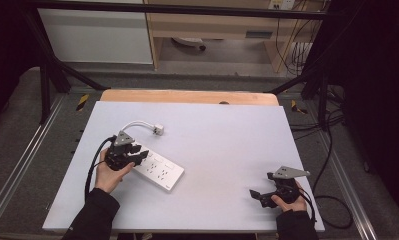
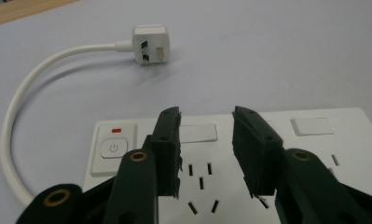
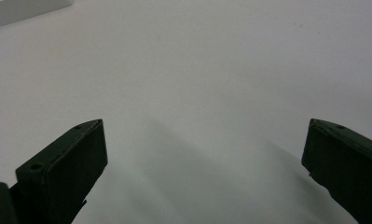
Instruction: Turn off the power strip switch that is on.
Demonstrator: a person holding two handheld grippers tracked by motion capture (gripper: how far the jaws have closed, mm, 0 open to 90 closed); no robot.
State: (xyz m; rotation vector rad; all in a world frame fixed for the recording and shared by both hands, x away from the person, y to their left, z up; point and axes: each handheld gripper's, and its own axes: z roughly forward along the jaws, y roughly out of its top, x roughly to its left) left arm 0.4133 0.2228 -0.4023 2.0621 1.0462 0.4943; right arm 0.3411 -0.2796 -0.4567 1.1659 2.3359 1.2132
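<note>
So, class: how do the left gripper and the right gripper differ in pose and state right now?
The left gripper hovers over the white power strip, while the right gripper sits over bare table. The left's jaws are open narrowly above a socket; the right's are spread wide. Both are black, hand-held and holding nothing.

The one sign that could be read was the power symbol, a circle broken by a short stroke, printed in grey on the white push-button (image 2: 113, 149) at the cord end of the white power strip (image 2: 342, 140), seen in the left gripper view. A small red mark (image 2: 117, 130) sat just above that button, but it carried no lettering. No words, brand names or numbers were legible on anything else.
</note>
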